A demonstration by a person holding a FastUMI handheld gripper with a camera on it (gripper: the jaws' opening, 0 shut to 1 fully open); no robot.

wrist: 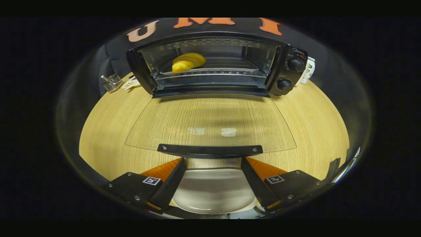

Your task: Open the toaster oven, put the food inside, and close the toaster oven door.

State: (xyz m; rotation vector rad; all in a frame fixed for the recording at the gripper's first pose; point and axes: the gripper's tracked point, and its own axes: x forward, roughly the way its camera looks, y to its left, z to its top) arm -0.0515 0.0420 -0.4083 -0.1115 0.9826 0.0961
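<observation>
You have the first two parts of this job behind you, as far as the scene shows: the toaster oven (217,64) stands open at the far side of the tabletop (108,131), and the food (188,62), a yellow, curved, bun-like piece, already lies on the wire rack (227,69) inside, toward the left of the cavity. What is left for you is the closing. The glass door (210,121) is folded all the way down and lies flat, reaching from the oven's lower edge out toward you, with the wood grain visible through it. Its dark handle bar (210,150) runs across just ahead of your claw (213,159), whose fingers are spread apart with nothing pressed between them; each tip sits right below one end region of the bar, though whether they touch it is hard to tell. Between the fingers, lower down, you can see an empty white plate (213,191), which fits with the food having left it. My judgement is that you are placed to get under or onto the bar and swing the door up. The oven itself is black, with two round knobs (291,75) stacked on its right panel. A small metal rack (111,82) sits off to its left.
</observation>
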